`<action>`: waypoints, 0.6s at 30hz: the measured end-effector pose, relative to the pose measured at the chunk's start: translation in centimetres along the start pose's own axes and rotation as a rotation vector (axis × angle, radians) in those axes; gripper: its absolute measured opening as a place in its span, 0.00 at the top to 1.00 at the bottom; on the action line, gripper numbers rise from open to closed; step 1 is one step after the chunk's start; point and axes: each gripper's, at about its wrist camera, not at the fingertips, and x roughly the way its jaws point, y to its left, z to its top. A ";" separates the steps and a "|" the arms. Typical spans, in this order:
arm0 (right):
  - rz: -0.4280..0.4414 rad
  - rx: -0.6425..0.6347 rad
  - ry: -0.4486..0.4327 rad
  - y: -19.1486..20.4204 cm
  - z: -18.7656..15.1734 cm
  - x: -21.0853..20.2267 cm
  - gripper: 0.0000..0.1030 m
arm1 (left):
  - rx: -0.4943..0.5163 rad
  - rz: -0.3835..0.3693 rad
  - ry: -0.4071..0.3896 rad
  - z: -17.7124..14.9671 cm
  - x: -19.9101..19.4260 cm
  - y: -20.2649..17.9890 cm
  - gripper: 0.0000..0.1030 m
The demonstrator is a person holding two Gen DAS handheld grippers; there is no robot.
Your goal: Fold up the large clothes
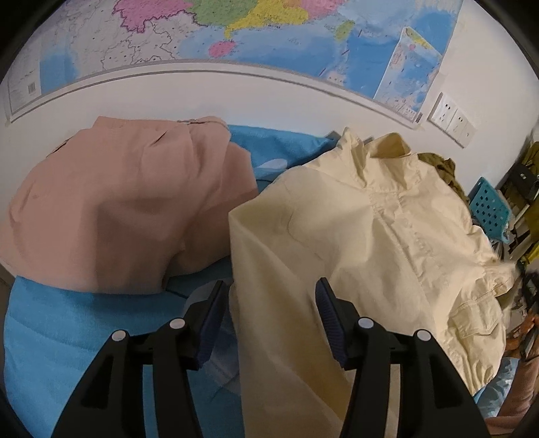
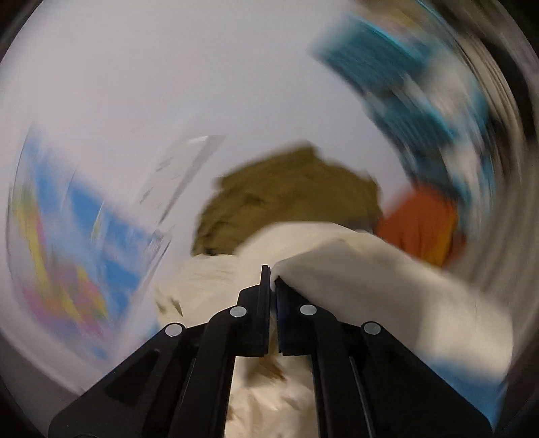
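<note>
Cream shirt (image 1: 380,236): pale yellow-cream cotton, button placket, collar, flapped pocket; spread front-up on the blue bed cover (image 1: 84,323). Long axis runs from the hem at the near edge of the cover to the collar at the far edge by the wall; collar points away.

Left gripper (image 1: 269,303): fingers spread, nothing pinched; the shirt's near left edge lies beneath and between them, whether touching cannot be told.

Right gripper (image 2: 272,274): fingers pressed together, pinching a fold of the cream shirt (image 2: 337,269), which drapes over the right finger; view heavily blurred.

Pink garment (image 1: 118,209): folded, left of the shirt, apart from it.

Olive garment (image 1: 444,168): crumpled past the collar.

Wall map (image 1: 235,30): farthest
</note>
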 end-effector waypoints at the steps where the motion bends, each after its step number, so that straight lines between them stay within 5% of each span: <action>1: -0.001 -0.119 -0.013 3.2 0.7 -0.2 0.97 | -0.004 -0.016 -0.007 0.2 -0.1 0.0 0.49; 5: 0.004 -0.662 0.014 18.1 -1.6 1.9 0.97 | -0.005 -0.049 -0.037 0.6 -0.6 -0.4 0.49; 8: 0.060 -0.916 0.143 24.5 -7.6 6.2 0.95 | -0.005 -0.067 -0.053 0.8 -0.9 -0.7 0.49; 11: 0.108 -1.050 0.309 26.9 -13.9 10.5 0.90 | 0.000 -0.074 -0.057 0.9 -1.0 -1.0 0.48; 13: 0.119 -1.120 0.454 26.9 -18.7 13.6 0.71 | 0.009 -0.072 -0.058 0.9 -1.1 -1.0 0.48; 15: 0.087 -1.176 0.589 25.9 -22.8 15.5 0.38 | 0.020 -0.066 -0.061 0.9 -1.1 -1.1 0.48; 18: 0.075 -1.213 0.605 24.8 -24.0 13.6 0.31 | 0.029 -0.070 -0.062 1.1 -1.0 -0.9 0.46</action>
